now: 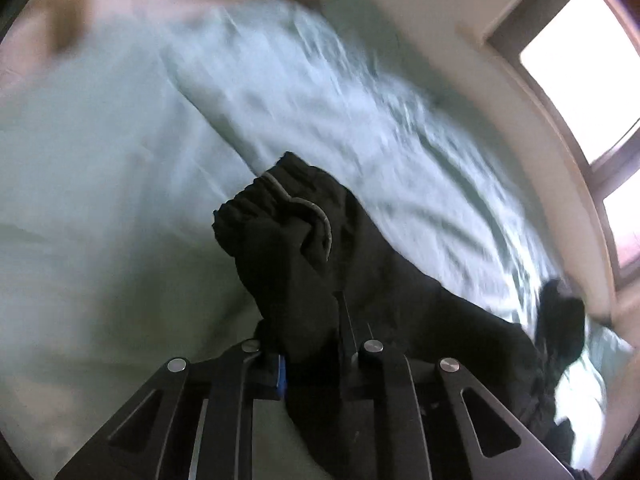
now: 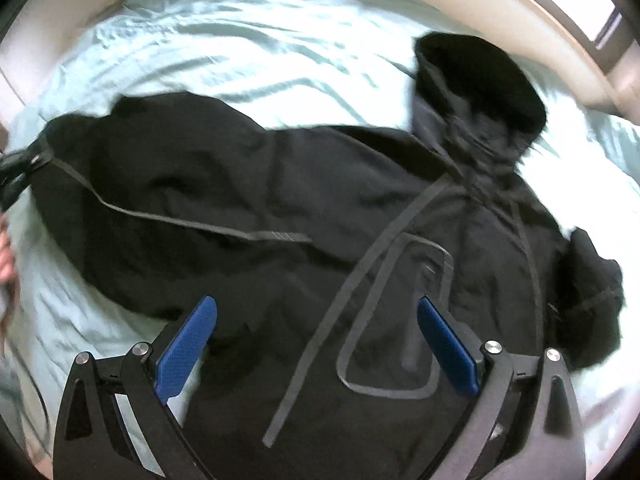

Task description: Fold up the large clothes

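- Left gripper (image 1: 310,344): jaws together, clamped on a bunched sleeve cuff (image 1: 280,220) of the black jacket (image 2: 280,208); fabric rises ahead of the fingers.
- Seen from the right wrist view, the left gripper (image 2: 20,168) grips the jacket's far-left end.
- Right gripper (image 2: 316,344): jaws wide apart, blue pads (image 2: 186,352) exposed, nothing between them; it hovers over the jacket's front.
- Jacket lies spread across the pale green bedsheet (image 2: 240,52), hood (image 2: 480,76) toward the window (image 1: 580,60).
- Left wrist view is motion-blurred.
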{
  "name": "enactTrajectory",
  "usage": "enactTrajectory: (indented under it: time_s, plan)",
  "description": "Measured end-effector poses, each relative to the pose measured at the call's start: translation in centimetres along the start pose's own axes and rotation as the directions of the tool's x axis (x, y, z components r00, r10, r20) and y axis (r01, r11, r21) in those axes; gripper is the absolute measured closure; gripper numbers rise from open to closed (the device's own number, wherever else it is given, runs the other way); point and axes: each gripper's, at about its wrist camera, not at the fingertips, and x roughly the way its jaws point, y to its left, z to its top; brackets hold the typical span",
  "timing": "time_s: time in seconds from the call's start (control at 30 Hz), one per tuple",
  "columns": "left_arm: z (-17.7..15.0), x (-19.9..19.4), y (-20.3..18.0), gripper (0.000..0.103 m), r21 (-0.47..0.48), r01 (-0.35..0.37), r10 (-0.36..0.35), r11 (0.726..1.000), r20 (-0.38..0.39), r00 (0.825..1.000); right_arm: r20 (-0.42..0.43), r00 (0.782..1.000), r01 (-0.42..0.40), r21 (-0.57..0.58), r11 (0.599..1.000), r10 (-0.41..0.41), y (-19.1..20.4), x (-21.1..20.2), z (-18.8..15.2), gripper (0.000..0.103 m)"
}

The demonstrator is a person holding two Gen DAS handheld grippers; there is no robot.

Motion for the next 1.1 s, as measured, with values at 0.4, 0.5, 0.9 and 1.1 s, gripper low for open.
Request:
enactTrajectory:
  time_s: [0.4, 0.5, 0.9, 1.1]
  plan:
    - [-3.9, -3.6, 0.7, 0.086, 0.111, -0.145, 0.147, 0.983, -0.013, 0.989, -0.120, 0.990, -0.082, -0.081, 0.993, 0.071, 6.6, 11.3, 1.8, 0.046]
    - [-4.0, -5.4, -2.0, 0.086, 0.198, -0.083, 0.082, 0.977, 0.013, 0.997, -0.109, 0.993, -0.068, -0.130, 0.989, 0.054, 7.1, 12.1, 1.2, 0.045]
    - [-15.0, -9.7, -25.0, 0.086, 0.642, 0.305, -0.270, 0.703, -0.156, 0.950, -0.011, 0.987, -0.156, 0.202, 0.967, 0.161, -8.9, 1.9, -3.5, 0.034]
    - [-24.1, -6.1, -34.2, 0.086, 0.692, 0.479, -0.305, 0.540, -0.370, 0.878, -0.035, 0.997, -0.055, 0.364, 0.930, 0.073, -17.8, 0.1, -8.5, 0.034]
